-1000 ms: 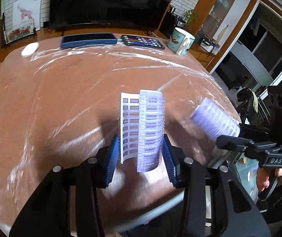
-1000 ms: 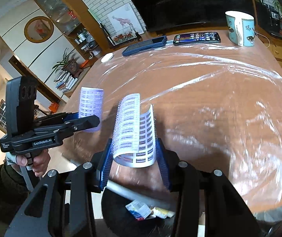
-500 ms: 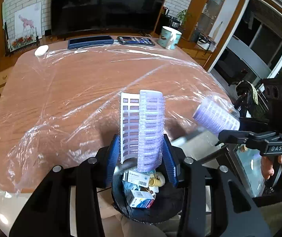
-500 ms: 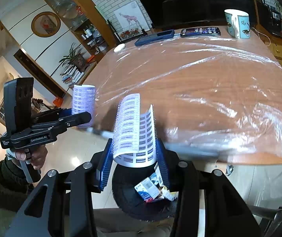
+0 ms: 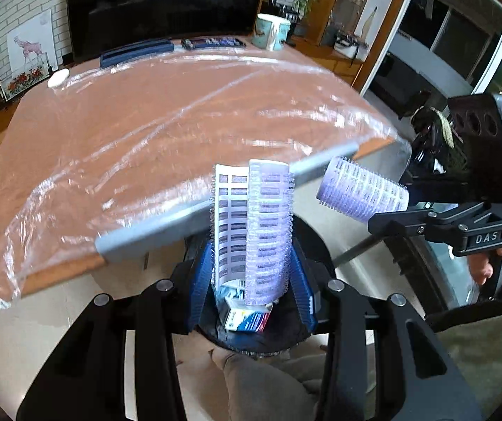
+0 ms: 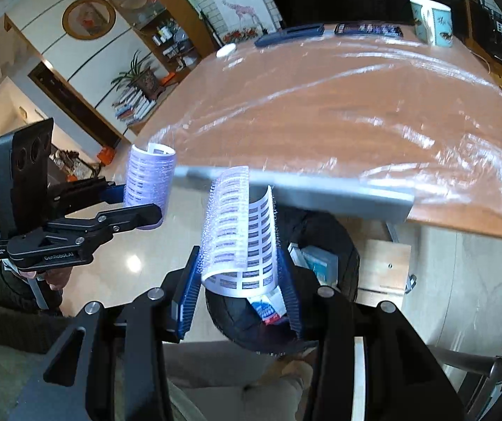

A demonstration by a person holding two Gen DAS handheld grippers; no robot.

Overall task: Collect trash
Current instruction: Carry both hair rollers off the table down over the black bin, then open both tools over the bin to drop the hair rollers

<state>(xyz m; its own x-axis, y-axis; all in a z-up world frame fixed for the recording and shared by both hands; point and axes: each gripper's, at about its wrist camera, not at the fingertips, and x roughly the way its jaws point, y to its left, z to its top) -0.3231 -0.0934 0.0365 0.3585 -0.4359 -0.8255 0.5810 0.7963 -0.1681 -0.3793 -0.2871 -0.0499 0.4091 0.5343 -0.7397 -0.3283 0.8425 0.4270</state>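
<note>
My left gripper [image 5: 251, 277] is shut on a purple-and-white hair roller [image 5: 268, 231], held upright over a black trash bin [image 5: 307, 245] below the table edge. My right gripper [image 6: 238, 280] is shut on a second purple hair roller [image 6: 240, 231], over the same bin [image 6: 335, 238]. The bin holds small cartons [image 5: 247, 319]. Each gripper shows in the other's view, the right one with its roller [image 5: 363, 193] at the right, the left one with its roller [image 6: 149, 186] at the left.
The wooden table [image 5: 145, 133] is covered in clear plastic film. At its far edge lie a blue case [image 5: 137, 54], a phone [image 5: 212, 42], a mug [image 5: 272, 31] and a small white disc [image 5: 58, 79]. A cabinet [image 6: 384, 266] stands under the table.
Both grippers have pulled back off the table and dropped below its edge, carrying the rollers to above the trash bin. Both stay shut.
</note>
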